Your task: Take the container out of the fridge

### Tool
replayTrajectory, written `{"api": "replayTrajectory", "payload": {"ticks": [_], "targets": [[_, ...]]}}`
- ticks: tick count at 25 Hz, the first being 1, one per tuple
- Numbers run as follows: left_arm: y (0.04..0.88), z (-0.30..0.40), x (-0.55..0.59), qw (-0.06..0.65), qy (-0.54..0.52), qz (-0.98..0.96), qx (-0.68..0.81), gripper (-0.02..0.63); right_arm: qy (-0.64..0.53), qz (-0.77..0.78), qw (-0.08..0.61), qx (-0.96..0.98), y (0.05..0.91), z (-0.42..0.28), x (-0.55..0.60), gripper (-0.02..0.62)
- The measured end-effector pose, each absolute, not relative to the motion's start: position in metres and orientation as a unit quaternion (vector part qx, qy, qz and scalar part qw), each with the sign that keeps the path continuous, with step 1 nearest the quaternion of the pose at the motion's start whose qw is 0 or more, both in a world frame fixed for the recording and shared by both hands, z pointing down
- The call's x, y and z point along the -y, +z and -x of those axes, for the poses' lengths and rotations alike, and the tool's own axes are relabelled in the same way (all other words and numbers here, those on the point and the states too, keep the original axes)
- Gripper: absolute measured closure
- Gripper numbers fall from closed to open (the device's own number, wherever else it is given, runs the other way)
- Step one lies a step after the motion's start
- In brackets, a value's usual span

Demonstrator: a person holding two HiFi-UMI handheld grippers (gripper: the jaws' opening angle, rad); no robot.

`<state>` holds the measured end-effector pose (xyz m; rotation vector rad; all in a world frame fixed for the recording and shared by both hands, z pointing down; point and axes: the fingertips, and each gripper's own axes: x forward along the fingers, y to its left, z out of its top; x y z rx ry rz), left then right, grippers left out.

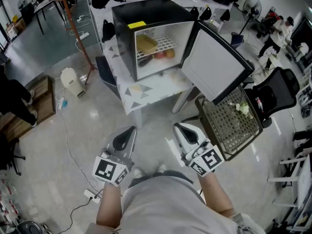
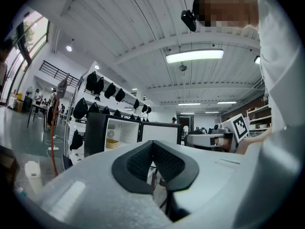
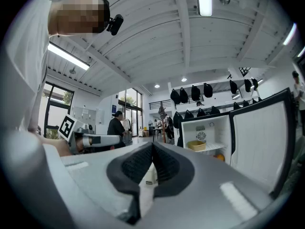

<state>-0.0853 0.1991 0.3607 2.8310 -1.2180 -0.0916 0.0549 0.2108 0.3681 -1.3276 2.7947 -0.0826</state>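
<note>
A small black fridge stands on a white table with its door swung open to the right. A yellow container sits on the upper wire shelf, with red and orange produce below it. My left gripper and right gripper are held low near my body, well short of the fridge, both shut and empty. The left gripper view has its jaws closed, with the fridge and container far ahead. The right gripper view shows its jaws closed, the container in the distance.
A wire basket cart stands right of the table under the open door. A black office chair is beyond it. A white bin and cables lie on the floor at left, with a wooden stand beside the fridge.
</note>
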Motion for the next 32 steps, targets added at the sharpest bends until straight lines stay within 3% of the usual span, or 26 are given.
{"api": "replayTrajectory", "payload": {"ticks": [8,20,32], "targets": [[0.362,0.044,-0.199,0.024,-0.019,-0.928,0.371,0.598,-0.022,0.439,0.035,-0.897,0.369,-0.094,-0.206,0.592],[0.386,-0.011,-0.175,0.088,-0.005,-0.907,0.411,0.598,-0.046,0.432,0.053,-0.899,0.387,-0.165,-0.197,0.592],[0.402,-0.003,-0.118,0.077,0.001,-0.909,0.409,0.597,-0.051,0.429,0.023,-0.901,0.41,-0.157,-0.14,0.592]]}}
